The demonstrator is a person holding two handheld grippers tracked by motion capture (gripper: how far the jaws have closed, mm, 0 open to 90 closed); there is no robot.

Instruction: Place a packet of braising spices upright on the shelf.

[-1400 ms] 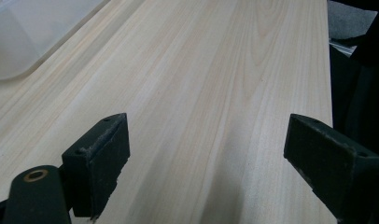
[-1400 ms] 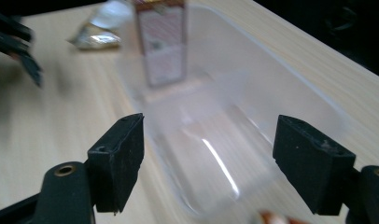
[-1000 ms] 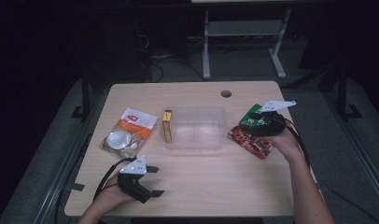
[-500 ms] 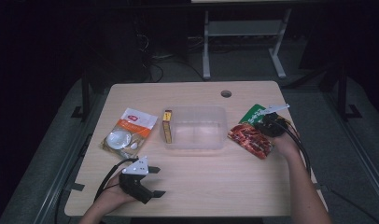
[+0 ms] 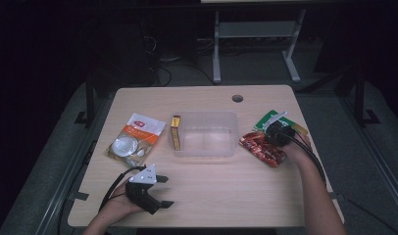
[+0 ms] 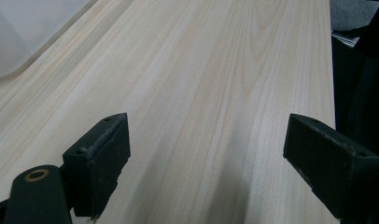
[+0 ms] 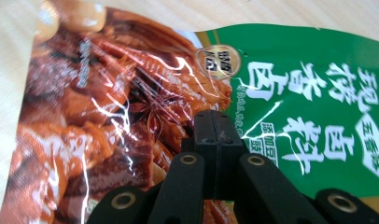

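**Bench inspection: right claw closed over a snack packet, left claw wide open**

The wooden bench [image 5: 207,196] is carrying six items. A clear plastic tub [image 5: 204,133] is sitting near the middle of the bench. A yellow box [image 5: 175,132] is standing just beside the tub's left wall. Further toward the left edge, an orange-and-white packet [image 5: 136,138] is lying flat, with a pale round item showing through its front. A round hole [image 5: 237,98] is showing near the far edge.

Toward the right edge, a red packet [image 5: 256,146] is lying just beside the tub's right wall. A green packet [image 5: 266,120] is lying behind it, nearer the far right corner.

The right gripper [image 5: 276,133] is hanging over these two packets, held in the person's right hand [image 5: 296,150]. In the right gripper view its jaws are pressing together with no gap between them, directly over a glossy packet [image 7: 131,107] printed brown on one side and green on the other. I cannot tell whether any film is pinched between the jaws.

The left gripper [image 5: 163,192] is resting near the front left corner, held in the left hand [image 5: 116,208]. In the left gripper view its jaws are standing wide apart over bare wood [image 6: 201,84], gripping nothing.
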